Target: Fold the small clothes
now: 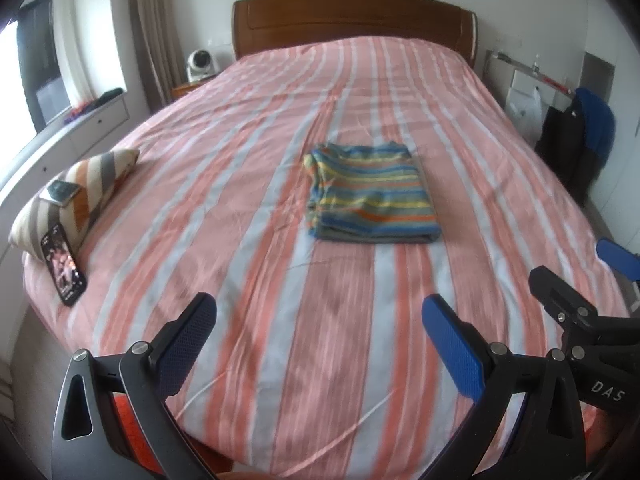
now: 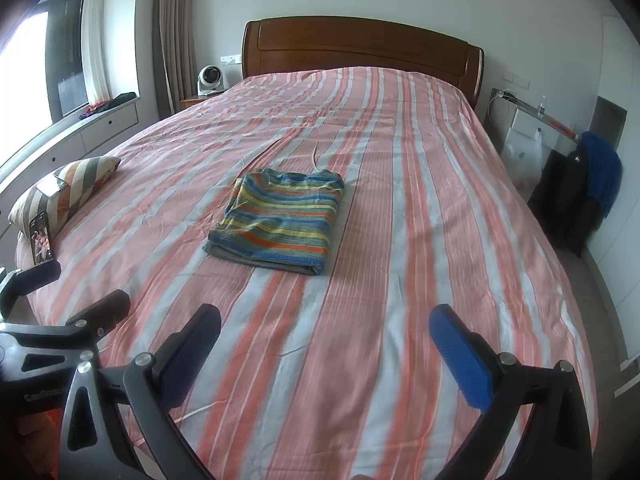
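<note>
Striped garment [image 1: 370, 196] folded mid-bed [image 1: 240, 128]. Left gripper [image 1: 320, 320] and right gripper [image 2: 326, 332] wide open, empty. Risk: clumsy regrasp undoing fold.

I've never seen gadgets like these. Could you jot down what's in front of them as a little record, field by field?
Setting: bedroom, bed with pink striped bedspread
Garment: striped shirt, folded into a neat rectangle, lying mid-bed
Left gripper: open, empty, short of the garment
Right gripper: open, empty, short of the garment
Left edge of bed: striped cushion, phone propped against it
Behind: wooden headboard
</note>
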Demonstrator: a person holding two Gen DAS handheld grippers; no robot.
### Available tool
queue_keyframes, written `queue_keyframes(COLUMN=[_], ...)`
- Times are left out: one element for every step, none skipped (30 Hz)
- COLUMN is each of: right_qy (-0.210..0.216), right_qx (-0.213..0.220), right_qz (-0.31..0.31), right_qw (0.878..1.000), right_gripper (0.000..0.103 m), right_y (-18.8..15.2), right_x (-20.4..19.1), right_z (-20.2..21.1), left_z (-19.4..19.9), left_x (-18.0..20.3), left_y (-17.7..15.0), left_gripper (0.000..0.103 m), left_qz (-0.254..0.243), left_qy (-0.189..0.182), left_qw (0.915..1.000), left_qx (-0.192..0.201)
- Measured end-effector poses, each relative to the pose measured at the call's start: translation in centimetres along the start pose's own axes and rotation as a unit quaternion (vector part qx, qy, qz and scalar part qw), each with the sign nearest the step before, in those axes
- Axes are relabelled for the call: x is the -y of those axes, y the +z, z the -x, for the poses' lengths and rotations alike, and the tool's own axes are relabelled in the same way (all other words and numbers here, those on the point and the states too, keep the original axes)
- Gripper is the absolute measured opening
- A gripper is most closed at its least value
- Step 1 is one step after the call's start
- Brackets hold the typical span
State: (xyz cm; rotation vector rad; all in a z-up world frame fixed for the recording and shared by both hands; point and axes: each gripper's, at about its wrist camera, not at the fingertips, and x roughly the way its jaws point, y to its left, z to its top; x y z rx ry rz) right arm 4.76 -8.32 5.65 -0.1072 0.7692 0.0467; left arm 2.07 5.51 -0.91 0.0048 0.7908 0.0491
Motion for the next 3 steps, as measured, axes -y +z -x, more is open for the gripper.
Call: queue_keyframes(right_qy=[0.001,0.001,0.001], right_qx=[-0.001,-0.001,-0.001], right_qz=[-0.001,-0.001,-0.002], right_qw=[1.000,1.000,1.000], right_gripper=[0.103,0.103,0.103], right_y=[0.00,-0.01,0.02], right_x=[-0.01,-0.05,0.02], right_z=[-0.02,-0.03,-0.09], left_z=[0.07,0.15,0.21], left_x=[0.04,0.09,0.15], left_y=[-0.06,-0.07,-0.07], left_gripper=[0.102,0.102,0.102], left_qz=[0.000,0.000,-0.001], left_qy=[0.003,0.006,0.009], left_qw=[1.0000,1.0000,0.9999], left_qx=[0.004,0.007,0.009])
